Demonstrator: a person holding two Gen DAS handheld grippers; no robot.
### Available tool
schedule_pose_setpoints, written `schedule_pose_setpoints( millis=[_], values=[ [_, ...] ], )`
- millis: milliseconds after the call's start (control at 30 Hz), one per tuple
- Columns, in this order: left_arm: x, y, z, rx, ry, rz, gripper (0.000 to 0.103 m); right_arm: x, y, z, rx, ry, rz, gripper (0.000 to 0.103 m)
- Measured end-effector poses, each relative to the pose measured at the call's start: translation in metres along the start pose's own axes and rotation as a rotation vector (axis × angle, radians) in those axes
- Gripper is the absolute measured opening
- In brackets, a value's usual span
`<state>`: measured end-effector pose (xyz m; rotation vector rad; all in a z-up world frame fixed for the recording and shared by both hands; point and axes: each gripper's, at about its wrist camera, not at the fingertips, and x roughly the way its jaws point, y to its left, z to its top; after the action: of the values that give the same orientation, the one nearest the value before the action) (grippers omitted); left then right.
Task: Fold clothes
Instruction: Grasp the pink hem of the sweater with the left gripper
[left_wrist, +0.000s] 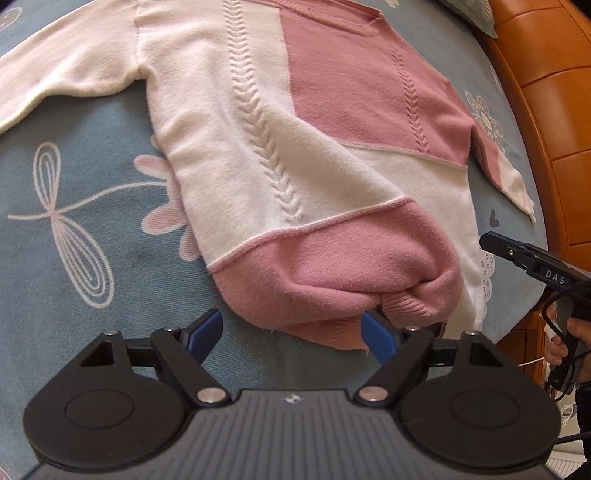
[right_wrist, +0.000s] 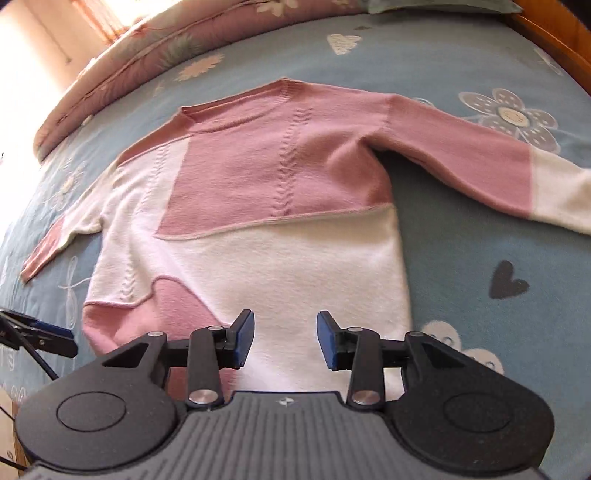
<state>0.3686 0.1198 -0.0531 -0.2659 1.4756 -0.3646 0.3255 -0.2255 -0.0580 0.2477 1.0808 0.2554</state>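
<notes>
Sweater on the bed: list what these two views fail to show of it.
- Left wrist view: the sweater has its white sleeve cut off by the left frame edge.
- Left wrist view: the bunched pink hem hides the fabric beneath.
- Right wrist view: the right gripper covers the hem's near edge; the frame crops the cuff.

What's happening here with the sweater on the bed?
A person is holding a two-fingered gripper in each hand and working on folding a pink and white sweater laid face up on a blue flowered bedspread, sleeves spread out to the sides. Both grippers are at the hem end. The left gripper is open at the bunched-up pink hem corner, and the right gripper is open over the white part of the hem. Neither holds the fabric right now.
</notes>
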Motion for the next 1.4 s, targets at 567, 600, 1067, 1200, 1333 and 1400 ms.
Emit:
schedule_pose_setpoints(
  millis=[567,600,1067,1200,1333,1400],
  values=[
    [-0.022,0.085,-0.044,-0.316,-0.088,0.027,0.082,0.096,0.194,-0.035,-1.070,0.161,0.102,0.059],
    [-0.023,0.086,-0.047,-0.318,-0.090,0.010,0.082,0.095,0.194,-0.031,-1.090,0.148,0.085,0.059],
    [0.001,0.040,-0.015,-0.172,-0.096,-0.151,0.082,0.086,0.063,0.097,-0.343,0.010,-0.041,0.061],
    [0.007,0.019,0.011,-0.075,-0.114,-0.158,0.082,0.075,0.022,0.095,-0.185,0.005,-0.090,0.061],
    [0.008,0.002,0.032,-0.002,-0.170,-0.213,0.080,0.061,0.007,0.074,-0.146,0.018,-0.075,0.061],
    [0.014,-0.003,0.040,0.020,-0.184,-0.247,0.079,0.056,0.005,0.061,-0.147,0.024,-0.065,0.062]
  ],
)
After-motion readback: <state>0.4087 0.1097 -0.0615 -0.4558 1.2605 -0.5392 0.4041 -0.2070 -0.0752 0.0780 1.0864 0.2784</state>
